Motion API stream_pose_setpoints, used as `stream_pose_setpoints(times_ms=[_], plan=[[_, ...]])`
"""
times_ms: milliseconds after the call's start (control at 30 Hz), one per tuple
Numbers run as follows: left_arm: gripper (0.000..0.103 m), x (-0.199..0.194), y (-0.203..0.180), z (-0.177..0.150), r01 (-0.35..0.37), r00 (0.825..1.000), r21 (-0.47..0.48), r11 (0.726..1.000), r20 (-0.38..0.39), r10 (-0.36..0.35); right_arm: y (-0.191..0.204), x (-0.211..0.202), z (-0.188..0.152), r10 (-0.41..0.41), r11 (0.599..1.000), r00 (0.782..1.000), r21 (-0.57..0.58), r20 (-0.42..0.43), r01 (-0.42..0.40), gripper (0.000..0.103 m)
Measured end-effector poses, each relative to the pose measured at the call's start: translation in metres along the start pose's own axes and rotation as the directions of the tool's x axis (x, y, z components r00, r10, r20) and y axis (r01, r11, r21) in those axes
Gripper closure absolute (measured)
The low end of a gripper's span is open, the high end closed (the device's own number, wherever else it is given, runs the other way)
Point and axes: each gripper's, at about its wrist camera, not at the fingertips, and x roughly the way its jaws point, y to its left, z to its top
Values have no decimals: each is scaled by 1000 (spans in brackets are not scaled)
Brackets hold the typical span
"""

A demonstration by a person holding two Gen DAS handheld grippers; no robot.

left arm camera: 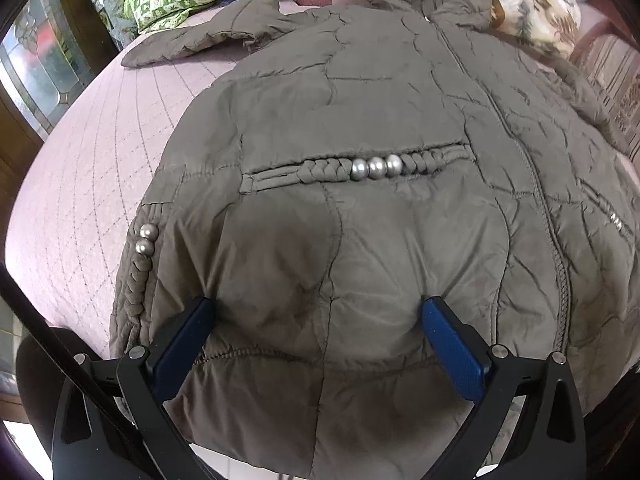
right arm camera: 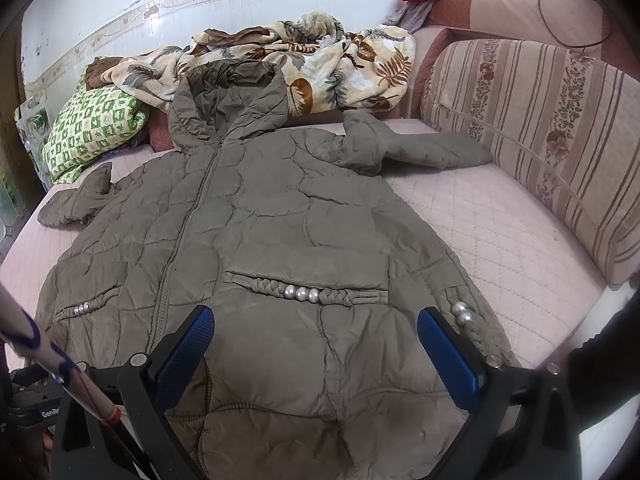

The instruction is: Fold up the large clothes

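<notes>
Both tongs, left tongs (left arm camera: 318,312) and right tongs (right arm camera: 316,322), gape wide over the hem of the olive jacket (right arm camera: 260,208) spread flat on the bed (right arm camera: 480,216).

Lying against pale bordered wall (right arm camera: 120,12): leaf-print blanket (right arm camera: 312,64), green checked pillow (right arm camera: 92,132). Leaning at right: striped cushion (right arm camera: 540,128). Covering bed: pink quilted mattress (right arm camera: 480,232).

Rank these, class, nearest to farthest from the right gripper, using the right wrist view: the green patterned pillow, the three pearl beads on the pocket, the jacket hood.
Measured from the right gripper:
1. Pearl beads, on the pocket just ahead of the fingers.
2. Jacket hood, top of the coat, centre-left.
3. Green patterned pillow, far left, about level with the hood but further aside.
</notes>
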Motion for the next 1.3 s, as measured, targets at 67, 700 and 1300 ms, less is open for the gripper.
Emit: stream_pose_setpoints(times_ms=[67,700,1300], plan=[[0,-1,-2,1,-15,1000,21,1000,-5,15,0,0,0,-1,1000,1000,0,-1,1,0],[0,-50,112,23,-24,983,-150,988,174,50,-123,15,25,-83,996,987,5,-139,85,2],[67,-40,137,-5,86,995,-117,989,66,-79,-146,14,-21,105,985,940,165,-324,-53,69]])
